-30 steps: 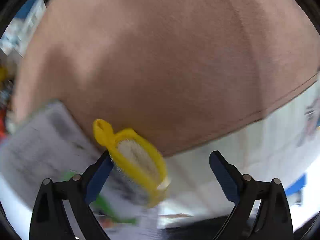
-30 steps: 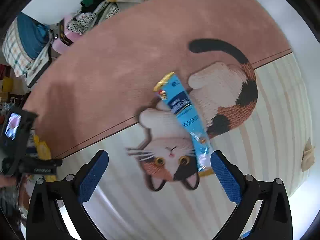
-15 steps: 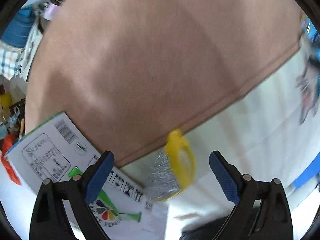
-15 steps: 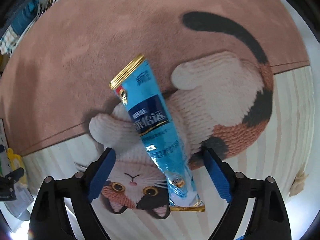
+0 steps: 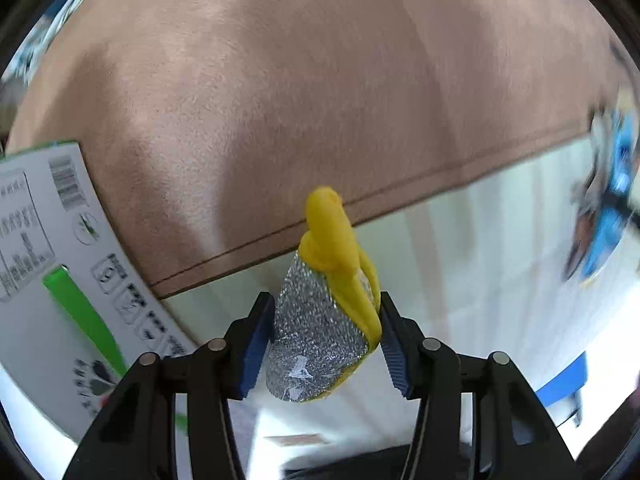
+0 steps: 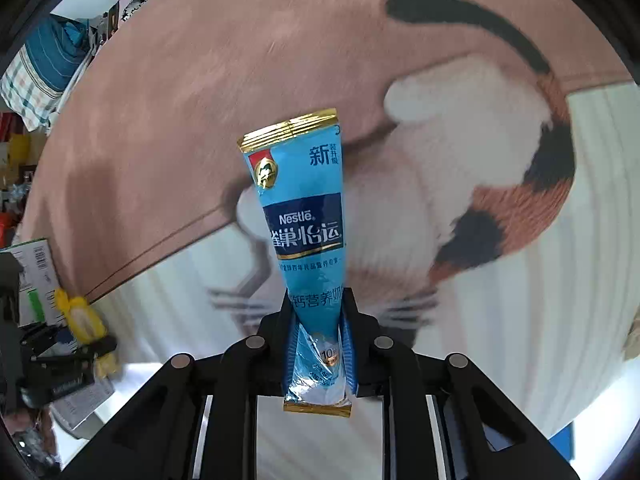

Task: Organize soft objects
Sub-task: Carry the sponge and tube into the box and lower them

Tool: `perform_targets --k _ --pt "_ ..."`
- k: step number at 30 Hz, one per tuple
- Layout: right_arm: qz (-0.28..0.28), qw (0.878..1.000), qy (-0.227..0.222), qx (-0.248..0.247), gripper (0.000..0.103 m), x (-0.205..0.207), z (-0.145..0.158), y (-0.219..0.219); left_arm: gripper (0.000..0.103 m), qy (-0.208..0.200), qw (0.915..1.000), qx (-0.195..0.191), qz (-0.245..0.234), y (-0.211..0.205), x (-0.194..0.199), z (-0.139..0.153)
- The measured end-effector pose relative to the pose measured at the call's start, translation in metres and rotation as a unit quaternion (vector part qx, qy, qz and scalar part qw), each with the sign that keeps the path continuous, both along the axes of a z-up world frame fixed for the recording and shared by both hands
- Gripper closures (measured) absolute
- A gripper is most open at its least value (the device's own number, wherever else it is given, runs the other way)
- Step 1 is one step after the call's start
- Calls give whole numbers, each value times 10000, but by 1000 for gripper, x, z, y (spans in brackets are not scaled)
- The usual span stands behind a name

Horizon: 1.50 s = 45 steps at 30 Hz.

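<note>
Sachet [image 6: 308,216], blue with gold ends, is pinched in the clenched right gripper [image 6: 318,344] above a cat-patterned rug [image 6: 500,184], while the left gripper [image 5: 326,334] is closing on a yellow-backed scouring pad [image 5: 320,328] beside a cardboard box [image 5: 52,264].

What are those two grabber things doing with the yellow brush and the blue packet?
A person is tidying things off a rug with a cat picture, using a grabber in each hand. The right gripper is clamped on the lower end of a blue Nestle sachet. The left gripper is closing its jaws around a yellow brush with silvery bristles. A white cardboard box lies beside the brush.
</note>
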State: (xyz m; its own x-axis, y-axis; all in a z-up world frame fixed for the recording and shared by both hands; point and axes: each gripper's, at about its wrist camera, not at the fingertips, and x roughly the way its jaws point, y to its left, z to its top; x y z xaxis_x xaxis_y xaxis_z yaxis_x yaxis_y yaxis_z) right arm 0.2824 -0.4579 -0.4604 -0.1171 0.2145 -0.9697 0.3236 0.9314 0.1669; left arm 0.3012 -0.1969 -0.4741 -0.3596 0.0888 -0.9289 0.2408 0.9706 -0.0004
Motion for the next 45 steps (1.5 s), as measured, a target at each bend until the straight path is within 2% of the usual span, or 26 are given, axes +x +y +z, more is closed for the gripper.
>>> perform_targets --k 2,4,10,15,19,22,23,25,28,32,35,37,40,41,45 --pt "102 9999 -1 -105 82 -5 0 7 54 -35 9999 -52 139 -1 -3 -3" --pt "157 9997 -7 -205 80 -8 -1 13 48 3 9999 -155 49 2 -12 -7" --pt "150 9992 10 -366 79 -7 -3 33 48 62 9998 -155 -107 3 -37 -10" --pt "-4 9992 8 -398 84 -5 -3 33 57 -300 9992 -249 -48 20 -67 -2" --pt "-20 9995 -118 -283 85 -18 9 47 57 -828 9960 -339 13 35 -85 23" --pt "7 9995 -273 -170 85 -26 26 65 57 -1024 9933 -520 97 39 -95 40" --pt "-2 9993 -352 -88 85 -28 35 71 57 -1106 9918 -617 174 46 -102 50" --pt "28 9985 -533 105 85 -34 55 87 57 -1284 9882 -789 290 50 -90 74" --pt "223 9951 -890 374 85 -42 95 127 57 -1615 9788 -1127 556 73 -107 110" --pt "605 9876 -1291 657 85 -42 149 187 57 -2220 9615 -1392 827 118 -116 178" --pt "1029 9786 -1555 868 85 -42 187 256 57 -2668 9504 -1229 1023 176 -119 230" --pt "1252 9737 -1652 943 85 -41 217 284 57 -2805 9478 -1032 1110 205 -123 246" --pt "1603 9669 -1777 884 85 -39 234 344 57 -2907 9452 -672 1327 271 -121 259" --pt "1670 9660 -1789 831 85 -38 237 357 57 -2896 9454 -566 1385 285 -108 260" --pt "1846 9664 -1741 412 85 -28 224 416 57 -2684 9470 -302 1739 357 -98 239"
